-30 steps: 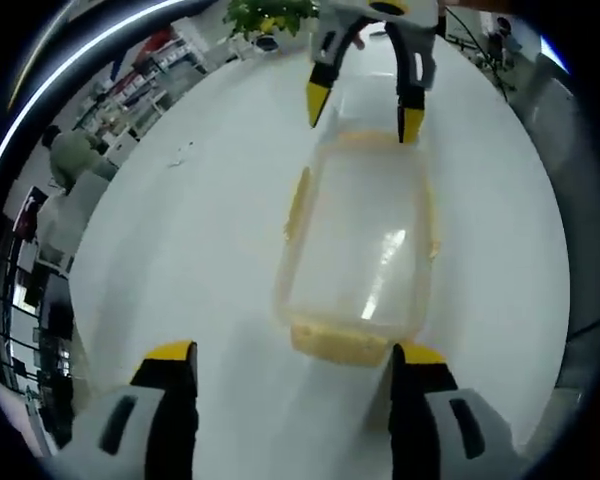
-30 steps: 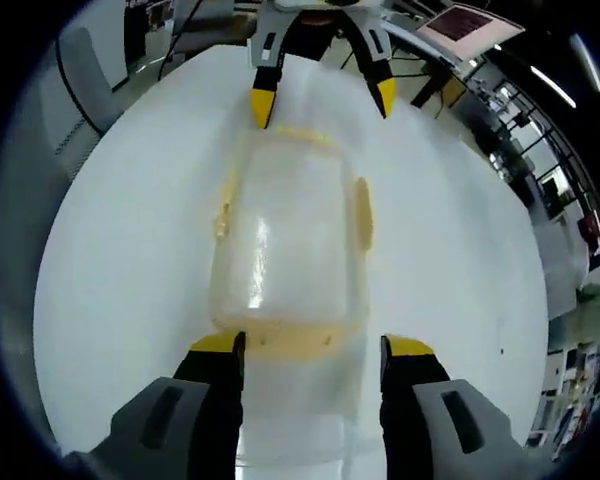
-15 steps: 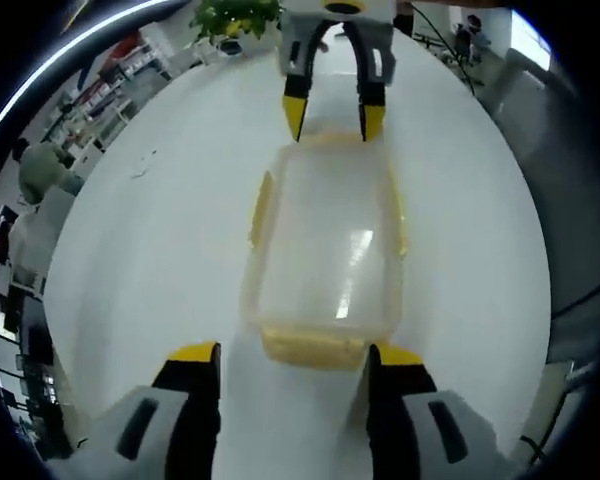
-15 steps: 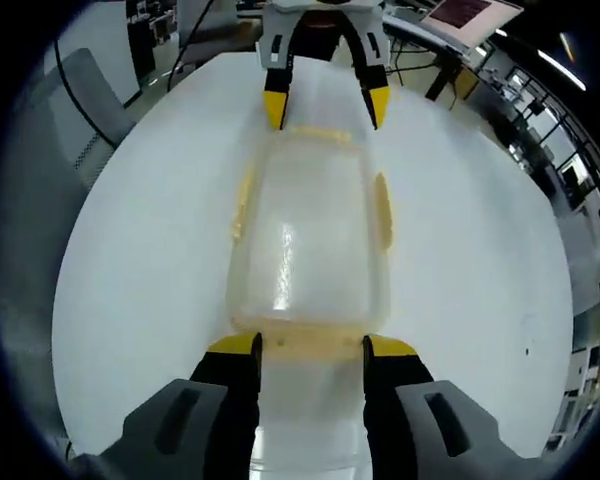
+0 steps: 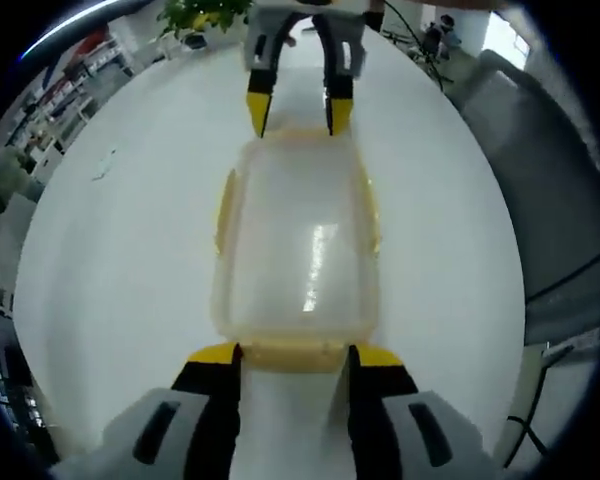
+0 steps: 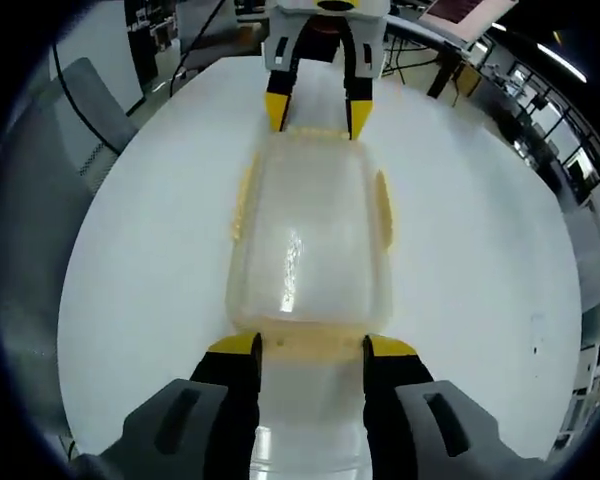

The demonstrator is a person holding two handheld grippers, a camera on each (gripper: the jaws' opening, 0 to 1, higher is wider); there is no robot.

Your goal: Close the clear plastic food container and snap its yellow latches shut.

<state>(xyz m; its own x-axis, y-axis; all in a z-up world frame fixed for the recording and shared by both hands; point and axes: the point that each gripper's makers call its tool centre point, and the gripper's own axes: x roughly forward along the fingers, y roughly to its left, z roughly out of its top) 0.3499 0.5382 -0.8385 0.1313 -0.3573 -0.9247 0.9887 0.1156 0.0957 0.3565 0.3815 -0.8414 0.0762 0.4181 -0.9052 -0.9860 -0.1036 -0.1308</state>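
The clear rectangular plastic food container [image 5: 295, 250] lies flat on the round white bench [image 5: 110, 260], its lid down over the tub. In the left gripper view it fills the centre, long axis running from 6 to 12 o'clock. The left gripper [image 5: 289, 352] sits at 6 o'clock, its yellow-tipped black fingers [image 5: 216, 356] set narrowly apart on either side of the near-end yellow latch [image 5: 292, 354], tips touching or just beside the container's short end; whether they press it I cannot tell. At 12 o'clock the right gripper [image 5: 296, 108] meets the far short end in the same way, fingers narrow. Yellow latches [image 5: 223, 205] also run along both long sides at 9 and 3 o'clock.

In the right gripper view the arrangement mirrors: the right gripper [image 6: 308, 346] at 6 o'clock brackets its near latch [image 6: 310, 345] with a narrow gap, the container [image 6: 310, 240] stretches up the middle, and the left gripper [image 6: 316, 108] stands at 12 o'clock against the far end
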